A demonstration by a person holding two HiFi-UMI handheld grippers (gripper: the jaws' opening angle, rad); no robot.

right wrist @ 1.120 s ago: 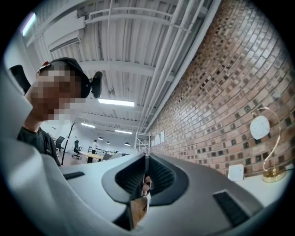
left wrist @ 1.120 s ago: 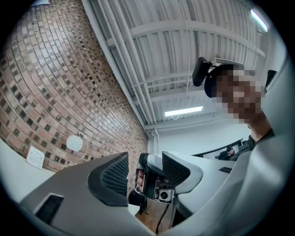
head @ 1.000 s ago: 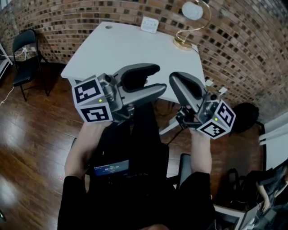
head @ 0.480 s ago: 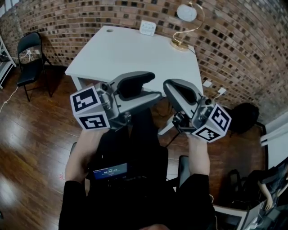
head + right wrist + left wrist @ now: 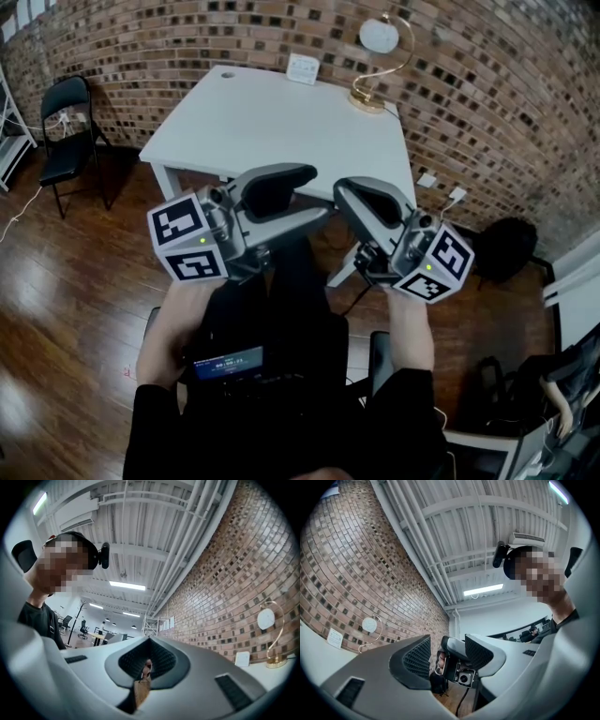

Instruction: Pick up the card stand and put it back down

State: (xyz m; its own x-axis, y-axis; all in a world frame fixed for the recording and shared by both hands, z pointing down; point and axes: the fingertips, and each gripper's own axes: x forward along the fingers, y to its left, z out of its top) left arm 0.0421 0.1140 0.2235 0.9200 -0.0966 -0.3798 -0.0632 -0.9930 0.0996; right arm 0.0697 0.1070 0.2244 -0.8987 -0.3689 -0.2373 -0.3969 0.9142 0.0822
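The card stand (image 5: 303,67) is a small white block at the far edge of the white table (image 5: 253,122), near the brick wall. It also shows small and far off in both gripper views: card stand (image 5: 333,638), card stand (image 5: 242,658). Both grippers are held up in front of the person's body, well short of the table. My left gripper (image 5: 317,190) is open and holds nothing; its jaws (image 5: 447,656) frame the right gripper's body. My right gripper (image 5: 352,187) is shut, pads together with nothing between them (image 5: 149,660).
A gold-based lamp (image 5: 375,56) with a round white head stands on the table right of the card stand. A black folding chair (image 5: 64,122) is on the wooden floor to the left. A black bag (image 5: 511,246) and cables lie by the wall to the right.
The table has slid lower in the head view. Both grippers stay raised over the lap; the right one has shifted slightly left, toward the left gripper.
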